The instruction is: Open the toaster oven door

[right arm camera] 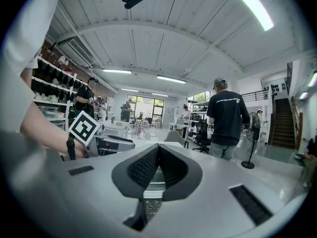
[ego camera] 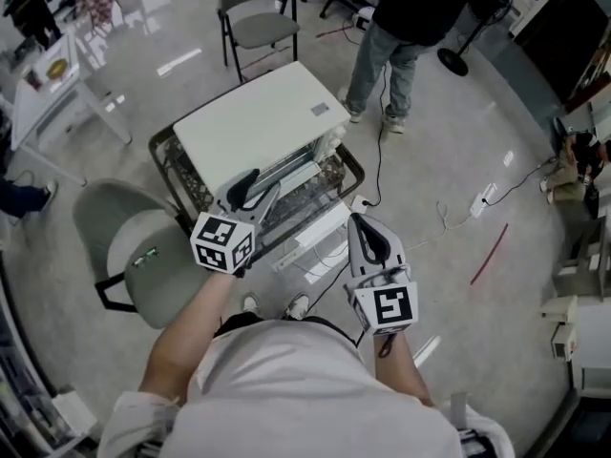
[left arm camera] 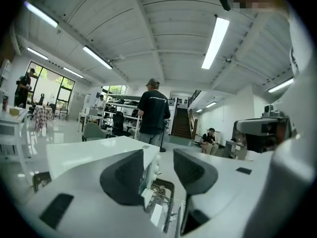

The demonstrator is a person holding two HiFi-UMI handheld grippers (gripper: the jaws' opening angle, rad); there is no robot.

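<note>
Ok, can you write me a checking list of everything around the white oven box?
Surface: dark-framed stand with speckled top, carrying the oven.
Job's things: white boxy toaster oven; whether it is open cannot be judged from above.
Clutter: thin red strip on the floor.
Grippers: left gripper open, empty; right gripper shut, empty.
Cables: white power strip and black cable on the floor.
Surroundings: grey padded chair beside the stand; person in dark top standing beyond.

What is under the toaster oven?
The toaster oven stands on a speckled, dark-rimmed tabletop, which shows along its left and right sides. The part of the top directly beneath it is covered by the oven itself.
</note>
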